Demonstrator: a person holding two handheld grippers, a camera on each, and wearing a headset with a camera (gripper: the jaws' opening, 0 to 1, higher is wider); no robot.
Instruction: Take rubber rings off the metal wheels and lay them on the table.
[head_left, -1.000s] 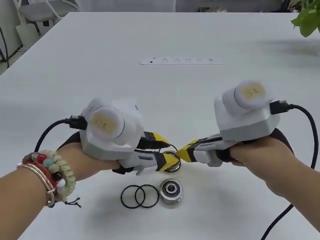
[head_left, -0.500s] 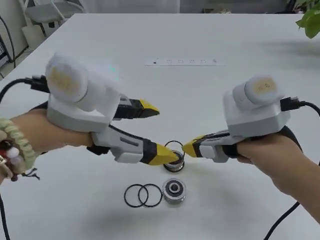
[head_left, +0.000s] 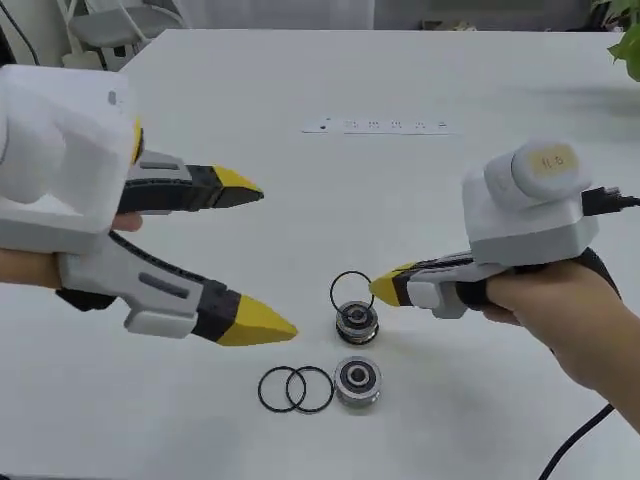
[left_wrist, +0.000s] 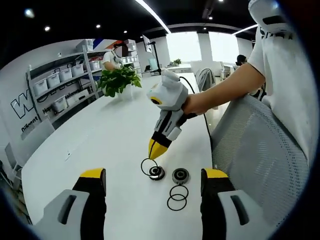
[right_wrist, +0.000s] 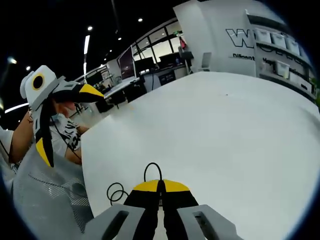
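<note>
1. The lifted rubber ring (head_left: 350, 272) stands upright above the rear metal wheel (head_left: 357, 322), and its lower edge meets the wheel's top.
2. Your right gripper (head_left: 385, 290) has its jaws closed together, the yellow tips pinching that ring at its right side. In the right gripper view the black loop rises directly from the shut tips.
3. Your left gripper (head_left: 255, 255) is held raised to the left of the wheels. Its jaws are spread wide and grip nothing.
4. The front metal wheel (head_left: 358, 382) lies near the rear one. The two loose rubber rings (head_left: 295, 390) overlap flat on the table (head_left: 300, 70), touching its left side.
</note>
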